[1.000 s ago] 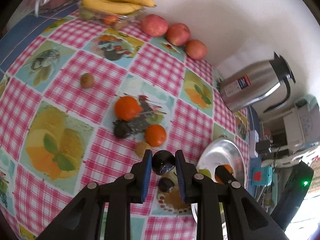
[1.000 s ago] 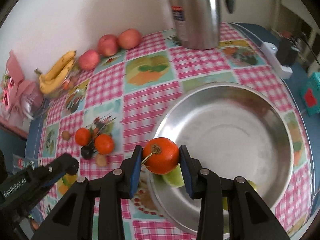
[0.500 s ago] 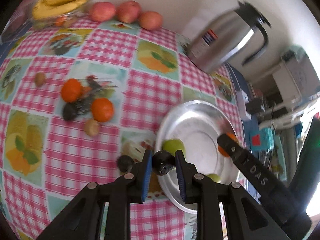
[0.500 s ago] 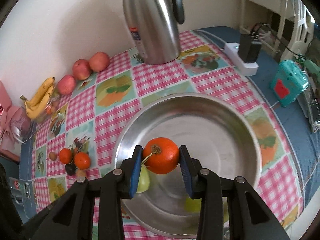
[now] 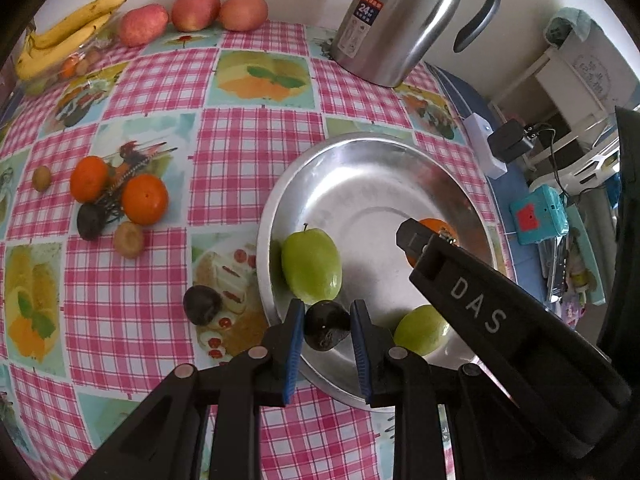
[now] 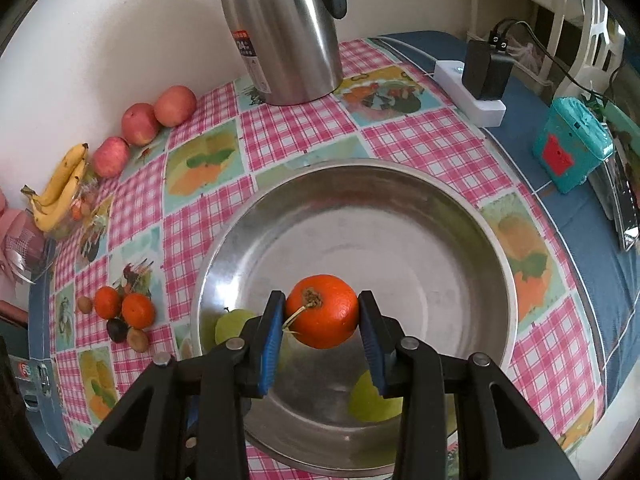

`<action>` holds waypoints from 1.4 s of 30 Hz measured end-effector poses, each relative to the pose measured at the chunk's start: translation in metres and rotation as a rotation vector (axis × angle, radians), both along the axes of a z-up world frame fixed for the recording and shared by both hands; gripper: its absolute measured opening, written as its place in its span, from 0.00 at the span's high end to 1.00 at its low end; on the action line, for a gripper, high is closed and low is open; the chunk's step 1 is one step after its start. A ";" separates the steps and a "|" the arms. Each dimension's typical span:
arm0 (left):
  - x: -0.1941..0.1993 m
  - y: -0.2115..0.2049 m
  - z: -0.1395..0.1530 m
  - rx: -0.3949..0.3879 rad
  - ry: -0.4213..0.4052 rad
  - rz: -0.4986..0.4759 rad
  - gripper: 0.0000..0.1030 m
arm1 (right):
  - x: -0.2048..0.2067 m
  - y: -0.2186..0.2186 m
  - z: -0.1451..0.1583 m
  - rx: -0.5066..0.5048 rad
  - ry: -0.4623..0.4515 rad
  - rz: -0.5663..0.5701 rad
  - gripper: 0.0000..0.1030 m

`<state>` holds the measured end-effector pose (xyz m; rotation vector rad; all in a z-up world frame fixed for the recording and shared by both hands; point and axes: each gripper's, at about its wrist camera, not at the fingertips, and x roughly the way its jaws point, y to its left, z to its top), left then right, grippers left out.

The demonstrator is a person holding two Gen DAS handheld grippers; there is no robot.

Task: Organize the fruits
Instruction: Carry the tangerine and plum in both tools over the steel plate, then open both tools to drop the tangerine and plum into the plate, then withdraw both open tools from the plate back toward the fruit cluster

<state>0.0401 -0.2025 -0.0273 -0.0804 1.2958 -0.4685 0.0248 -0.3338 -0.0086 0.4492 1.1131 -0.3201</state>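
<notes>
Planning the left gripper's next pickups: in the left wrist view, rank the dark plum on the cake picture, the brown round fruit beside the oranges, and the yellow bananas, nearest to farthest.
From the left gripper:
1. Dark plum, just left, outside the steel bowl.
2. Brown round fruit, farther left, below the oranges.
3. Yellow bananas, far top-left by the wall.

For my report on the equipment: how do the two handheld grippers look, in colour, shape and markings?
Both the left gripper and the right gripper are black plastic, with two angular fingers, blue ribbed pads and round silver pivot screws. Seen from the left wrist, the right gripper's finger carries pale letters "DAS".
</notes>
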 end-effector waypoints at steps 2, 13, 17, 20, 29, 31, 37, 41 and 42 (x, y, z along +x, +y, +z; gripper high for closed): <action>0.001 0.000 -0.001 -0.001 0.006 0.003 0.75 | 0.000 0.001 -0.001 0.002 0.005 0.000 0.62; 0.001 -0.003 -0.006 0.002 0.018 -0.016 0.74 | 0.001 -0.002 -0.007 -0.010 0.038 -0.015 0.61; 0.001 -0.004 -0.007 -0.002 0.026 -0.021 0.72 | 0.001 -0.001 -0.005 -0.021 0.035 -0.016 0.55; 0.000 -0.005 -0.006 -0.010 0.025 -0.022 0.66 | 0.001 -0.002 -0.003 -0.026 0.031 -0.018 0.49; 0.006 0.009 0.002 -0.038 0.014 0.020 0.43 | 0.000 -0.005 0.000 -0.050 0.026 -0.040 0.42; 0.010 0.017 0.003 -0.036 0.011 0.052 0.41 | -0.001 -0.006 0.001 -0.052 0.021 -0.046 0.43; 0.025 0.052 0.003 -0.028 0.013 0.170 0.38 | -0.001 -0.005 0.003 -0.057 0.017 -0.052 0.43; 0.035 0.079 0.002 -0.030 0.010 0.259 0.34 | 0.001 -0.004 0.003 -0.056 0.017 -0.040 0.43; 0.038 0.087 0.003 -0.033 0.008 0.283 0.33 | 0.001 -0.003 0.003 -0.057 0.017 -0.037 0.43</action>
